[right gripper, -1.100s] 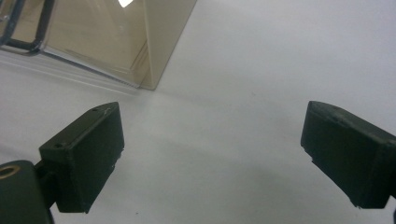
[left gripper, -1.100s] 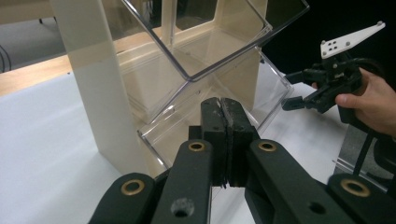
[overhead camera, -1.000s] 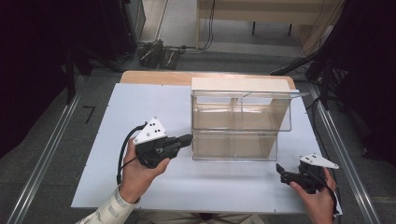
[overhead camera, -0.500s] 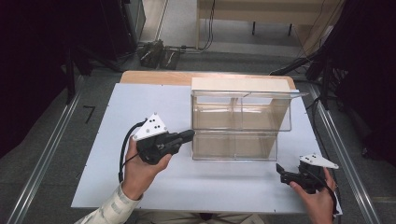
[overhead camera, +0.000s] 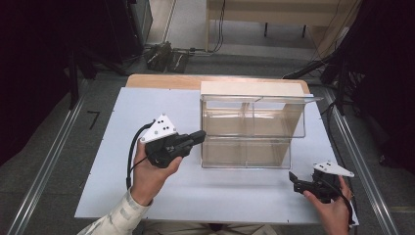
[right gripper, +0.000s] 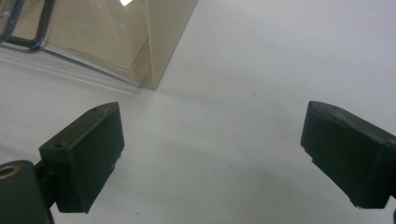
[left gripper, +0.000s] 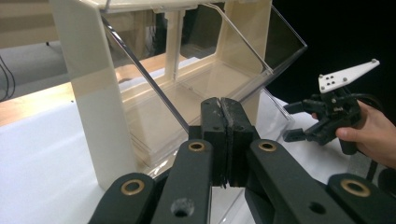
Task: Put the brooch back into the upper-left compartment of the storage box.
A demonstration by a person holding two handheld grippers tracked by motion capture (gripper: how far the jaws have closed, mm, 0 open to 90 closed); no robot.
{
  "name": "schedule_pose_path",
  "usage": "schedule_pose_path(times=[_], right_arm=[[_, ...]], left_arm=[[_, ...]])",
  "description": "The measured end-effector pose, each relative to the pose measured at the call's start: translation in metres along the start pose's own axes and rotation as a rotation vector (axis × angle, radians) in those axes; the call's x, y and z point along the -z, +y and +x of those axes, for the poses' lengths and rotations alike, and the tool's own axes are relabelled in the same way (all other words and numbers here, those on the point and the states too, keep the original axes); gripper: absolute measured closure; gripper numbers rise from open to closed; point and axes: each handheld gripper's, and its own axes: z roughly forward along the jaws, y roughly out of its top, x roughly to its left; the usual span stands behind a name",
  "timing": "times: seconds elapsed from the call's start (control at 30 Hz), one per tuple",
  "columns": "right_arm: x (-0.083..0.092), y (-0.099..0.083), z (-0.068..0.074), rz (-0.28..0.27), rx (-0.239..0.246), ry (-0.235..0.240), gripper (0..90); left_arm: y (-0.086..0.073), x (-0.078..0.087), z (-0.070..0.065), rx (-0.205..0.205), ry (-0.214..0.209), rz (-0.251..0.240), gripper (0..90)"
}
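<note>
Two grippers: each sits in one of the person's hands, one at either side of a clear bin on the table.
Left gripper [overhead camera: 198,137]: jaws pressed flat together with nothing between them, as the left gripper view [left gripper: 222,140] shows plainly.
Left gripper's place: tips just beside the left front corner of the bin, at about the level of its lower tier; whether they touch the wall I cannot tell.
Left hand [overhead camera: 151,169]: wrapped round the gripper's body from below, a pale sleeve at the wrist, black cable looping off to the left.
Right gripper [overhead camera: 295,180]: jaws spread wide, empty, bare white surface between them in the right gripper view [right gripper: 210,158].
Right gripper's place: low over the table near its front right corner, well apart from the bin's right front corner, tips pointing left.
Right hand [overhead camera: 333,208]: grips the body from below; it also appears in the left gripper view [left gripper: 369,133].
Clear plastic bin [overhead camera: 252,129]: two tiers, cream side and back panels, sloped transparent front flaps, a divider in the upper tier; it stands upright at the middle of the table towards the far edge.
Bin's contents: nothing visible through the clear walls.
Table [overhead camera: 220,196]: white sheet over a wooden top, whose far edge shows behind the bin.
</note>
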Motion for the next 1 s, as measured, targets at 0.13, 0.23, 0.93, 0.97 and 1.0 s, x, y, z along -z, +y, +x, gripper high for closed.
schedule_pose_path(times=[0.13, 0.23, 0.93, 0.97, 1.0], right_arm=[[0.0, 0.0, 0.0, 0.001, 0.0, 0.001, 4.5], [0.0, 0.0, 0.0, -0.001, 0.002, 0.001, 4.5], [0.0, 0.0, 0.0, 0.0, 0.003, 0.001, 4.6], [0.0, 0.0, 0.0, 0.0, 0.004, 0.001, 4.5], [0.0, 0.0, 0.0, 0.003, 0.001, 0.001, 4.5]], left_arm=[[0.001, -0.003, 0.0, -0.005, 0.008, -0.001, 90.0], [0.003, -0.006, 0.001, -0.009, 0.019, -0.007, 90.0], [0.01, -0.017, -0.002, -0.031, 0.037, -0.016, 82.5], [0.01, -0.017, -0.003, -0.031, 0.036, -0.019, 81.4], [0.01, -0.017, -0.003, -0.032, 0.031, -0.02, 80.3]])
